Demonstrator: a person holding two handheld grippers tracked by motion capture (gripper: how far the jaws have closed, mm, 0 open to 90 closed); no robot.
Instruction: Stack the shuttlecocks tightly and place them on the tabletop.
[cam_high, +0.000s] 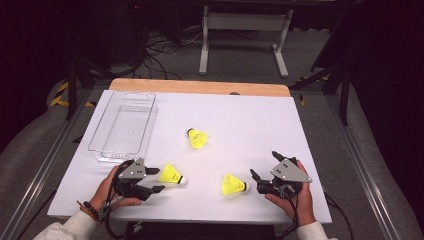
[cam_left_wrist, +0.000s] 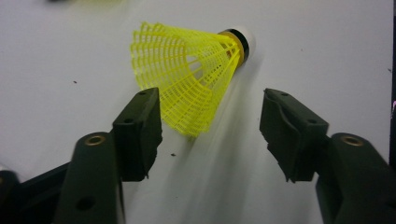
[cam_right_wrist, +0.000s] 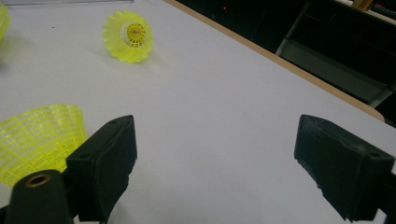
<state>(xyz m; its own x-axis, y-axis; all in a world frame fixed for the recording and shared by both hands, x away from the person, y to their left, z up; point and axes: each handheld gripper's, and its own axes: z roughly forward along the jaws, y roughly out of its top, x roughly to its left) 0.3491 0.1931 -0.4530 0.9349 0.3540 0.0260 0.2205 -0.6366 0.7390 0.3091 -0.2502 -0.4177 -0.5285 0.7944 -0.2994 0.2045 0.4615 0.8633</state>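
Three yellow shuttlecocks lie on the white table (cam_high: 250, 125). The near-left shuttlecock (cam_high: 171, 174) lies on its side with its white cork pointing right. My left gripper (cam_high: 157, 180) sits just left of it. In the left gripper view this shuttlecock (cam_left_wrist: 187, 74) has the rim of its skirt between the jaws of my left gripper (cam_left_wrist: 208, 100); the pads do not press on it. The near-right shuttlecock (cam_high: 233, 184) lies left of my right gripper (cam_high: 264, 164), which stands wide open over bare table (cam_right_wrist: 215, 126). That shuttlecock (cam_right_wrist: 39, 137) lies outside its left jaw. The third shuttlecock (cam_high: 198, 138) rests mid-table.
A clear plastic tray (cam_high: 107, 120) stands at the far left of the table and holds nothing. A wooden strip (cam_high: 200, 86) runs along the far edge. Beyond it are a white stand (cam_high: 245, 30) and cables on the floor.
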